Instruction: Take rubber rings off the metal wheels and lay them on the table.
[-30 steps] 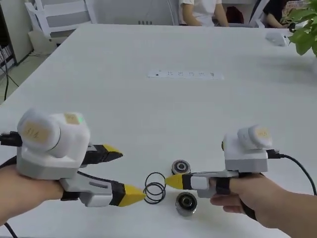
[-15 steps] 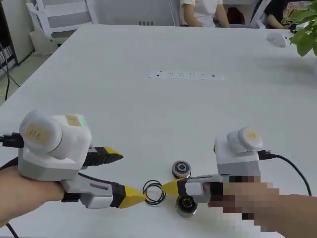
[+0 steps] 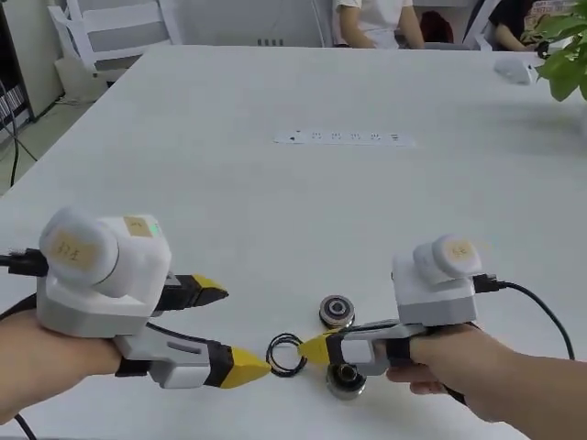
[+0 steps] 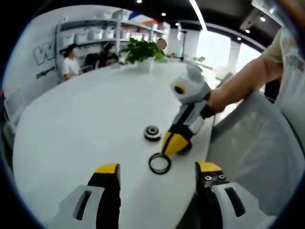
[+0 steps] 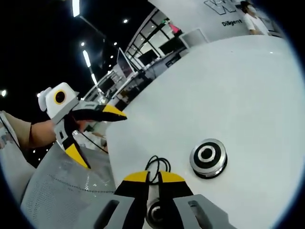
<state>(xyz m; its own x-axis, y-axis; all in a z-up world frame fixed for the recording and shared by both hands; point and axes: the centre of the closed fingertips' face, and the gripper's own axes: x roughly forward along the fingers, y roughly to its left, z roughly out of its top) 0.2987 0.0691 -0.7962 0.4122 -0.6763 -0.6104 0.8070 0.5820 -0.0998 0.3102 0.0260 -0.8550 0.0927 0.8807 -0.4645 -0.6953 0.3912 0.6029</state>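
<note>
L tool [image 4: 157,167] jaws wide | rubber rings [image 4: 159,163] ahead | R tool [image 4: 174,143] tip beside rubber rings | wheel [image 4: 152,132] beyond

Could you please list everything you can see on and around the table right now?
Thin black rubber rings: apparently two, overlapping, on the table between the gripper tips.
Round metal wheels: two, silver and black; one free behind the rings, one under the right gripper.
Flat white power strip: one, mid-table.
Green leafy plant: one, far right.
Large white table: one.
Seated people: far end.
Left gripper: yellow-tipped, jaws open.
Right gripper: yellow-tipped, jaws together.
</note>
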